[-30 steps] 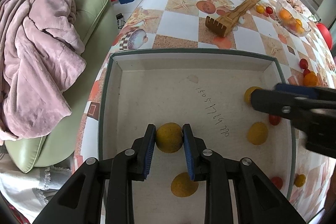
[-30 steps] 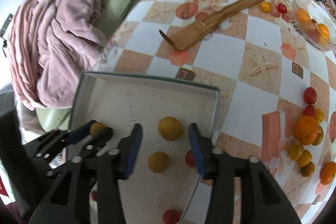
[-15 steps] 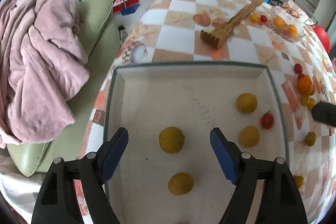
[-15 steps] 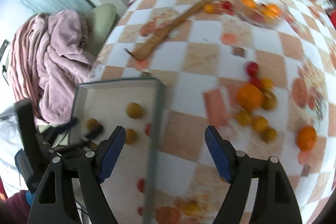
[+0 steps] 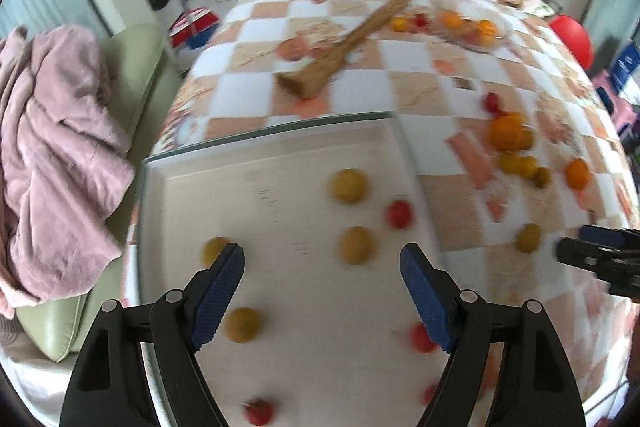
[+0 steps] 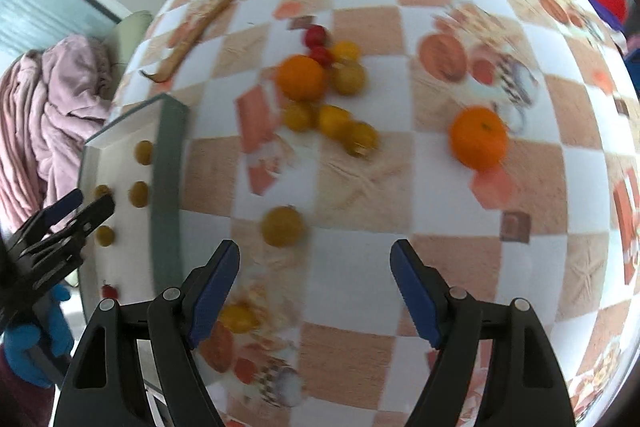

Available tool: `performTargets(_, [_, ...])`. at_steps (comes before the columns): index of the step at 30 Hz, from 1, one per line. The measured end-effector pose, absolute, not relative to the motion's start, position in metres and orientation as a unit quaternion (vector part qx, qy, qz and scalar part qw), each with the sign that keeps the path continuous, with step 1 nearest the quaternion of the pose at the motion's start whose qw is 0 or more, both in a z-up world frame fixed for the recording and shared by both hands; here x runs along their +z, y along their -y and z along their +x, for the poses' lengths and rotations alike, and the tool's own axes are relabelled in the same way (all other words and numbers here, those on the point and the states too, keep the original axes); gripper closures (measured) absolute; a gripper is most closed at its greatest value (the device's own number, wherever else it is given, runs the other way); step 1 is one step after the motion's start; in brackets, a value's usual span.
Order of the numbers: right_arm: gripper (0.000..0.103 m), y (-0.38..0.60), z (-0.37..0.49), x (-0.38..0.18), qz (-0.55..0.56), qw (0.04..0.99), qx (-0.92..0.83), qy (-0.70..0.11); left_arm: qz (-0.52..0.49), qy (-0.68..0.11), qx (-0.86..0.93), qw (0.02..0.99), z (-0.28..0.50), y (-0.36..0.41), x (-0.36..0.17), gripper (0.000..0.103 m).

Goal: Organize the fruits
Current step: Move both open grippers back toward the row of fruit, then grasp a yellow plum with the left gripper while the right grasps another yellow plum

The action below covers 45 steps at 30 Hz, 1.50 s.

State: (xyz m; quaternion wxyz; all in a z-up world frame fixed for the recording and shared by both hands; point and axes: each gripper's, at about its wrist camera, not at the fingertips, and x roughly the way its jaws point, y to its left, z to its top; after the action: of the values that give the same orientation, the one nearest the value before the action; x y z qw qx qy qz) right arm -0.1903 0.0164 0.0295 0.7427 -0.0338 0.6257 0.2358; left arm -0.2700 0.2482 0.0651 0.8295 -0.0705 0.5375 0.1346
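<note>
Yellow fruit [image 6: 282, 226] lies just ahead of our right claw [image 6: 314, 289], jaws wide, empty; we centre it before closing. Left claw [image 5: 322, 293] wide over tray [image 5: 272, 137].

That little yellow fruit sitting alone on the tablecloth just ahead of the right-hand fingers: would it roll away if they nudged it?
Probably. The yellow fruit looks round and lies free on the flat checkered tablecloth, with nothing beside it to stop it. It seems small and smooth-skinned, so it may be light and slip from a glancing touch. The right gripper stands open wider than the fruit, so it could straddle it.
</note>
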Motion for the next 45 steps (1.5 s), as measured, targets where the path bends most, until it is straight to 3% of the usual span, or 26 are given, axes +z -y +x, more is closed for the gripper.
performTargets(15, [0.026, -0.014, -0.15, 0.015, -0.072, 0.759, 0.25, -0.597, -0.058, -0.543, 0.045, 0.836, -0.241, -0.15, 0.059, 0.022])
performTargets(21, [0.038, -0.024, -0.138, 0.015, -0.109, 0.754, 0.282, -0.583, -0.048, -0.552, 0.036, 0.832, -0.231, -0.134, 0.045, 0.022])
performTargets(26, [0.066, -0.032, -0.131, 0.015, -0.139, 0.746, 0.303, -0.576, -0.035, -0.557, 0.033, 0.829, -0.221, -0.123, 0.034, 0.022])
performTargets(28, [0.072, -0.033, -0.128, 0.015, -0.137, 0.739, 0.315, -0.579, -0.032, -0.558, 0.032, 0.829, -0.216, -0.12, 0.031, 0.022])
performTargets(36, [0.074, -0.026, -0.119, 0.014, -0.1, 0.727, 0.326, -0.596, -0.02, -0.562, 0.039, 0.826, -0.198, -0.109, 0.019, 0.023])
performTargets(40, [0.074, -0.022, -0.117, 0.014, -0.089, 0.724, 0.326, -0.601, -0.021, -0.575, 0.046, 0.816, -0.194, -0.108, 0.012, 0.048])
performTargets(43, [0.074, -0.02, -0.118, 0.015, -0.085, 0.724, 0.323, -0.603, -0.032, -0.571, 0.039, 0.819, -0.194, -0.109, 0.014, 0.077])
performTargets(45, [0.075, -0.018, -0.118, 0.017, -0.081, 0.724, 0.321, -0.605, -0.048, -0.573, 0.032, 0.818, -0.195, -0.112, 0.016, 0.077])
